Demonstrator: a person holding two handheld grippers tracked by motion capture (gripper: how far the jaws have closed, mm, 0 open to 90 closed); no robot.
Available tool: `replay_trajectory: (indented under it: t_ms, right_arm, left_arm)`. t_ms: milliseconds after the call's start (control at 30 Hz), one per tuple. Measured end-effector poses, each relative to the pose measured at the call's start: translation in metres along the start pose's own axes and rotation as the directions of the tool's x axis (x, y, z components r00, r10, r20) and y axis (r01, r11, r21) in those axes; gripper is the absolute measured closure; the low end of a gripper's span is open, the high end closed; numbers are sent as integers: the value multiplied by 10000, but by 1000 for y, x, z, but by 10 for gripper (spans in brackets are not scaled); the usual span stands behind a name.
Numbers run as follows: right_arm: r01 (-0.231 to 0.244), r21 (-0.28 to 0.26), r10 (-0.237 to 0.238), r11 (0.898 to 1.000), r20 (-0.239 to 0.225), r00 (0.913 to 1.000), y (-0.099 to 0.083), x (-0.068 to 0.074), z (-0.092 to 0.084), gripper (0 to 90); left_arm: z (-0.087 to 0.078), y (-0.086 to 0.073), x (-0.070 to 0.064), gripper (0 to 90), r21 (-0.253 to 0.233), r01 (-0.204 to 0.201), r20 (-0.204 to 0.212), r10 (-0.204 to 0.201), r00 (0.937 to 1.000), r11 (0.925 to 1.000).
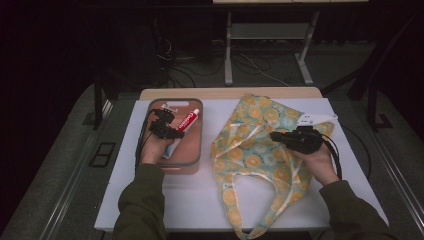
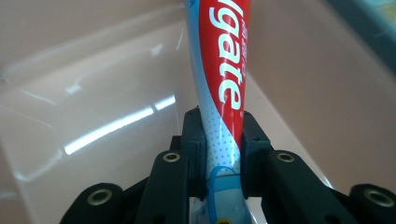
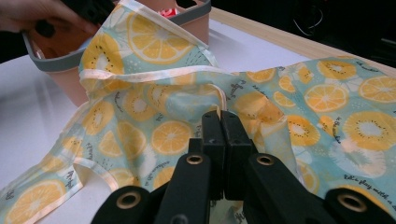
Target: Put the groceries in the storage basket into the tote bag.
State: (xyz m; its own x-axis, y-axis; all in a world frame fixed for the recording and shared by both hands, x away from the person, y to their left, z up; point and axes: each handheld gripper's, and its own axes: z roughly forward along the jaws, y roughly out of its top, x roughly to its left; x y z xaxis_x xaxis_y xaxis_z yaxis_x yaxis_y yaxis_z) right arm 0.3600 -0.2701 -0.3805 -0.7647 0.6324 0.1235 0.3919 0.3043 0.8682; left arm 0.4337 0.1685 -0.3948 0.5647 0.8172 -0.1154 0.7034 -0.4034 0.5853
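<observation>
The red, white and blue toothpaste tube (image 2: 219,98) sits squeezed between the two black pads of the left tool (image 2: 223,154), gripped near its flat lower end, its length running away from the jaws over the floor of the pink plastic bin with the grey rim (image 1: 196,150). From above, the left tool (image 1: 167,131) is down inside that bin, the tube (image 1: 188,120) angling off toward the bin's far right corner. The right tool (image 3: 223,140) is clamped tight, and a fold of the pale green cloth bag printed with orange slices (image 3: 154,98) seems pinched between its pads, the bag spread out beside the bin. Bin and bag both rest on a white counter (image 1: 215,200) with a wooden far edge; behind it the room is dark, with cables on a grey floor. Both forearms come in wearing olive sleeves, the left hand (image 1: 152,148) reaching into the bin, the right hand (image 1: 320,161) resting over the bag's right edge.
</observation>
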Motion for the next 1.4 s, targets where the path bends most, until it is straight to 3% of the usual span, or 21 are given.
replay_trajectory:
  t_ms: [233,333,433,500,733,833,1100,1167,1300,1400]
  right_arm:
    - [27,8,-27,10000,33,10000,0,1,0,893]
    - [39,33,-39,10000,62,10000,0,0,0,893]
    - [58,48,-58,10000,82,9999,0,0,1,893]
    - [51,53,-51,10000,93,9999,0,0,1,893]
    - [39,98,-40,9999,147,9999,-1,-1,2,893]
    - [29,107,-31,9999,160,9999,-1,-1,2,893]
    - [13,108,-15,9999,189,9998,-1,-1,2,893]
    - [13,104,-15,9999,185,9998,-1,-1,1,893]
    - [-21,76,20,10000,196,9998,-2,-2,1,893]
    - [-29,49,28,10000,199,9998,-1,-2,0,893]
  left_arm:
    - [-35,4,-6,761,-557,-696,204,708,9973,9960]
    - [-49,4,-12,762,-807,-818,446,856,9953,9934]
    - [-61,4,-24,762,-1044,-1219,598,1286,9899,9870]
    - [-67,3,-35,762,-1220,-1598,713,1693,9830,9796]
    - [-77,0,-72,763,-1715,-2409,1456,2664,9528,9553]
    - [-75,-1,-89,763,-1698,-2844,1671,3120,9353,9435]
    - [-55,-4,-134,763,-1683,-3667,2432,3990,8841,9150]
    - [-49,-4,-146,763,-1644,-3798,2541,4111,8755,9104]
    - [-37,-3,-169,764,-1569,-4251,2793,4529,8467,8914]
    - [-26,-3,-181,764,-1434,-4424,2912,4650,8360,8853]
